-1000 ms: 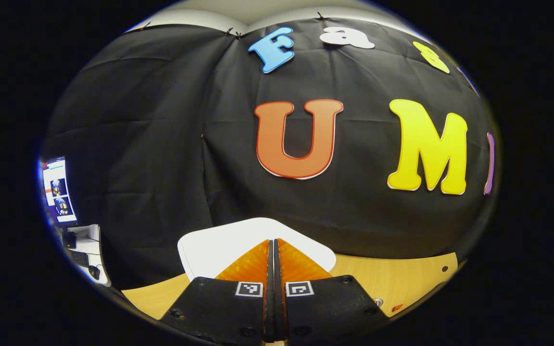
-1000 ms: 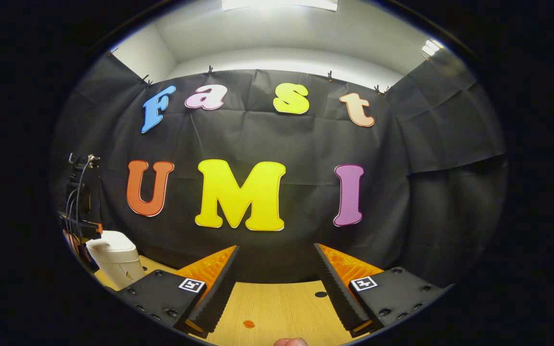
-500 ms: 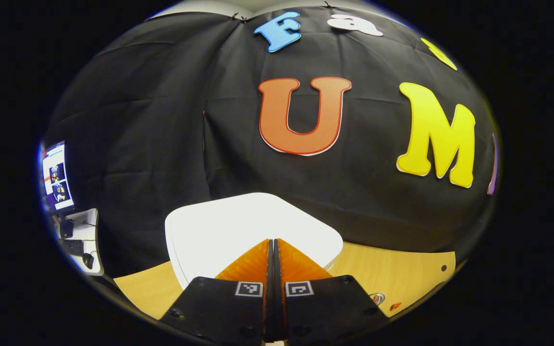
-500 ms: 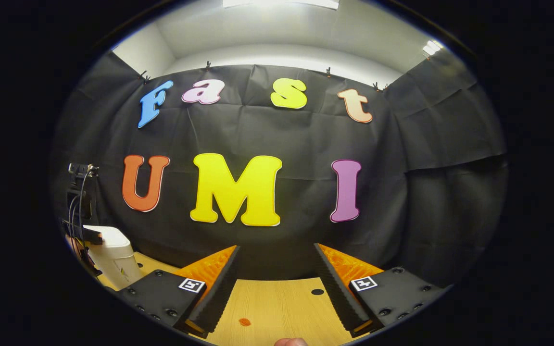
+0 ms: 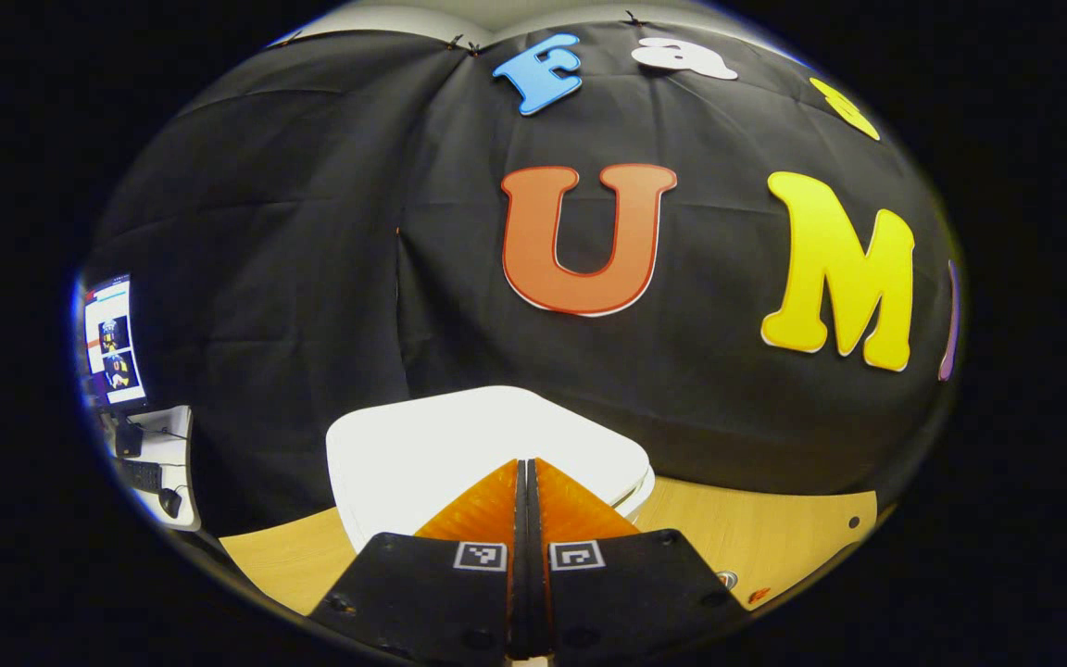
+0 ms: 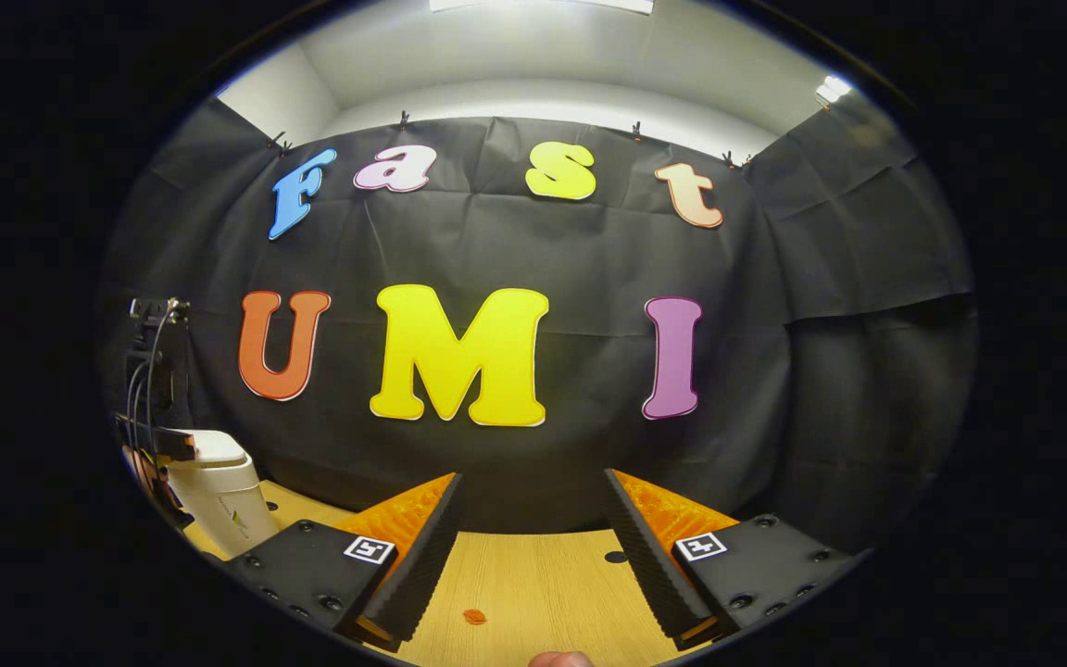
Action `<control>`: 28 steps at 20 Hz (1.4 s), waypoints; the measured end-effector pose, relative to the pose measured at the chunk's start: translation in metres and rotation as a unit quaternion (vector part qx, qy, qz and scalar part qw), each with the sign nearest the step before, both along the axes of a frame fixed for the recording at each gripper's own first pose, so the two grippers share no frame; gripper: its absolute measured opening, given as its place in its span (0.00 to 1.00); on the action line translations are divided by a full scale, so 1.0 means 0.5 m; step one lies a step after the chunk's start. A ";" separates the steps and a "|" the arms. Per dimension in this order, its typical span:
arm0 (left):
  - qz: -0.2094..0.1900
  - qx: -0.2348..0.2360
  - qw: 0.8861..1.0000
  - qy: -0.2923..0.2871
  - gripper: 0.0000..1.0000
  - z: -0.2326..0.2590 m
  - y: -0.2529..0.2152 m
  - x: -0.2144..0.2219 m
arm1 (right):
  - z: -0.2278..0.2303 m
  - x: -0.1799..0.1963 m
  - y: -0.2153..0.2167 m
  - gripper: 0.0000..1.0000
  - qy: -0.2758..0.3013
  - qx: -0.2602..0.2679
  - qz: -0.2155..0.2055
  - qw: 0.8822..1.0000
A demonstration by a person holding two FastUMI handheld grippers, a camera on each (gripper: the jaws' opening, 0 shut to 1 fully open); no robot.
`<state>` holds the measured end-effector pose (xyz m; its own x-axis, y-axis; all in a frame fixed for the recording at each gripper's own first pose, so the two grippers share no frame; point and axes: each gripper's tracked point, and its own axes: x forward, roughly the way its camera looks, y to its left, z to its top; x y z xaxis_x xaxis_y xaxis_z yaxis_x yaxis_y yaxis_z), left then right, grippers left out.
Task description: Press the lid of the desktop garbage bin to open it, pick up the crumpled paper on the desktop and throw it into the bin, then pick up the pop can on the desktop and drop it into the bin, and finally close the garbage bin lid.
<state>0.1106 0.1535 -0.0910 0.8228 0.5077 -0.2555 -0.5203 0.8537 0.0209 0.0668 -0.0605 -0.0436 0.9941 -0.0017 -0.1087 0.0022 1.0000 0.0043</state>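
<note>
Two fingers of my left gripper [image 5: 526, 463] are pressed flat together with nothing between them, and their tips sit over the white lid [image 5: 459, 443] of the garbage bin, right at its near edge. From the left gripper view I cannot tell whether the tips actually touch the lid or hang just above it. A thin dark gap shows along the lid's right edge, above the bin body. The bin stands on the wooden desktop [image 5: 774, 537], close to the black cloth wall behind it.

My right gripper [image 6: 526, 528] is spread wide and holds nothing; bare desktop [image 6: 533, 593] shows between its fingers, with a small orange mark on the wood. In the right gripper view the garbage bin [image 6: 219, 491] stands far off to the left, well apart from the right gripper, and the left gripper [image 6: 158, 445] with its cables reaches onto the top of it. A fingertip [image 6: 559, 660] of the person shows at the bottom edge.
</note>
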 end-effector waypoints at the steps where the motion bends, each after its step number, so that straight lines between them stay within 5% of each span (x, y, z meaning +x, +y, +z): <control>1: -0.005 0.008 1.000 -0.010 0.03 0.023 -0.006 0.000 | 0.001 -0.001 0.000 0.93 -0.001 0.004 0.000 1.000; 6: -0.060 0.023 0.996 -0.059 0.03 0.114 -0.059 0.006 | 0.016 -0.006 -0.001 0.94 -0.015 -0.006 0.003 1.000; 14: -0.114 0.028 0.991 -0.063 0.06 0.137 -0.131 -0.009 | 0.016 -0.017 -0.021 0.93 -0.019 0.000 -0.006 1.000; 20: -0.164 0.026 0.983 -0.072 0.29 0.150 -0.205 -0.029 | 0.018 -0.021 -0.021 0.92 -0.024 0.003 -0.001 1.000; 22: -0.183 0.030 0.979 -0.082 0.51 0.157 -0.230 -0.036 | 0.015 -0.021 -0.021 0.93 -0.021 0.007 0.003 1.000; 23: -0.193 0.029 0.977 -0.083 0.46 0.157 -0.242 -0.039 | 0.013 -0.020 -0.021 0.93 -0.020 0.007 0.005 1.000; 24: -0.203 0.030 0.975 -0.085 0.67 0.159 -0.254 -0.045 | 0.012 -0.020 -0.022 0.94 -0.019 0.008 0.006 1.000; 27: -0.213 0.037 0.972 -0.092 0.79 0.160 -0.276 -0.060 | 0.006 -0.019 -0.014 0.94 -0.016 0.009 0.023 1.000; 28: -0.215 0.035 0.971 -0.097 0.91 0.159 -0.283 -0.064 | 0.003 -0.017 -0.010 0.94 -0.016 0.003 0.034 0.999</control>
